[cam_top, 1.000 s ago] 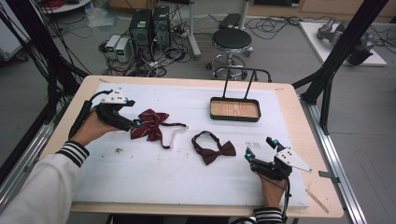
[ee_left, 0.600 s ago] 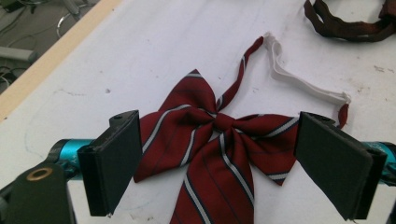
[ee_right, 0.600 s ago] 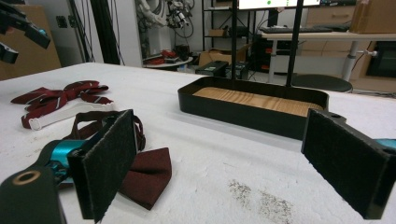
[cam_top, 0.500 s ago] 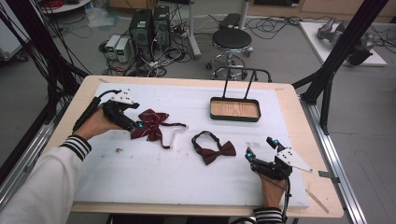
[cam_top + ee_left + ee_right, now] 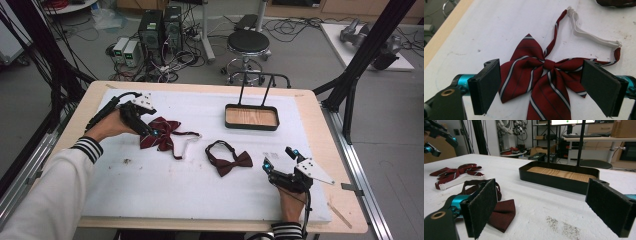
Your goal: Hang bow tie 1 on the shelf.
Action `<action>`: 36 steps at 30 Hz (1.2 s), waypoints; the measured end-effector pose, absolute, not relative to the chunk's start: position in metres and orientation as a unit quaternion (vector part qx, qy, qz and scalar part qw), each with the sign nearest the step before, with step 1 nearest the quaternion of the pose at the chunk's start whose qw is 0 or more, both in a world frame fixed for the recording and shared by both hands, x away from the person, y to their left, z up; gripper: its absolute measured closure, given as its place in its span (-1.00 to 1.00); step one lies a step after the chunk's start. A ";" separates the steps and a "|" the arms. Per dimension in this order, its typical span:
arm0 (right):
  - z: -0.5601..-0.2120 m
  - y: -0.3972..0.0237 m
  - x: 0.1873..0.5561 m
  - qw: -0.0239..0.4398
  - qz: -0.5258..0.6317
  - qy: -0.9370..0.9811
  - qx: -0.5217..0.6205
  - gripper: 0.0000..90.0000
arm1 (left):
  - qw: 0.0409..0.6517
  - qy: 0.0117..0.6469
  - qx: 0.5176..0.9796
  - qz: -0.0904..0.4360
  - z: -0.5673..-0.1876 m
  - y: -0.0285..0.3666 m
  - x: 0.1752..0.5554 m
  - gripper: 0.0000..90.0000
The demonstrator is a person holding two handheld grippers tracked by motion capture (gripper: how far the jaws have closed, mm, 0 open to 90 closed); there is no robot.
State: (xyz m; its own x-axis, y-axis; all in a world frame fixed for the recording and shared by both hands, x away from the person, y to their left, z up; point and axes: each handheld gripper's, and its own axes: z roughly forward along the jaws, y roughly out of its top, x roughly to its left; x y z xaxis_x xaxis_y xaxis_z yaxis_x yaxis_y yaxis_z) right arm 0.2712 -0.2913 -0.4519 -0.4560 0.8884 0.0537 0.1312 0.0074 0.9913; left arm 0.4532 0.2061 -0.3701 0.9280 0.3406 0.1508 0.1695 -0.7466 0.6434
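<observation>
Left gripper (image 5: 152,131) hovering over striped red bow tie (image 5: 160,135) at middle left, jaws spreading wide around it, right gripper (image 5: 280,160) resting at lower right, jaws gaping, near plain dark red bow tie (image 5: 231,161).

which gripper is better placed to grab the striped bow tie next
Left. The left gripper is at the striped bow tie, open jaws straddling its knot. The right gripper rests open at the table's near edge, beside the plain bow tie.
</observation>
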 end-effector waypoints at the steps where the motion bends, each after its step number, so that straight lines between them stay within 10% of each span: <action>1: -0.452 -0.291 0.271 0.328 0.576 0.629 0.405 -0.78 | 0.324 0.135 0.928 0.127 -0.371 0.204 0.455 -0.61; 36: -0.452 -0.292 0.271 0.329 0.578 0.629 0.403 -0.78 | 0.227 0.114 0.965 0.071 -0.416 0.185 0.472 -0.17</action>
State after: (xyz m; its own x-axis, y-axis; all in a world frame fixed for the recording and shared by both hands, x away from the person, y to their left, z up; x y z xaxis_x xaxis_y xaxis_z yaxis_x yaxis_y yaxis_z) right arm 0.2715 -0.2919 -0.4520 -0.4593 0.8868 0.0515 0.1264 0.0078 0.9920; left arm 0.4717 0.1851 -0.4161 0.9641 0.2515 0.0848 0.1873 -0.8710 0.4541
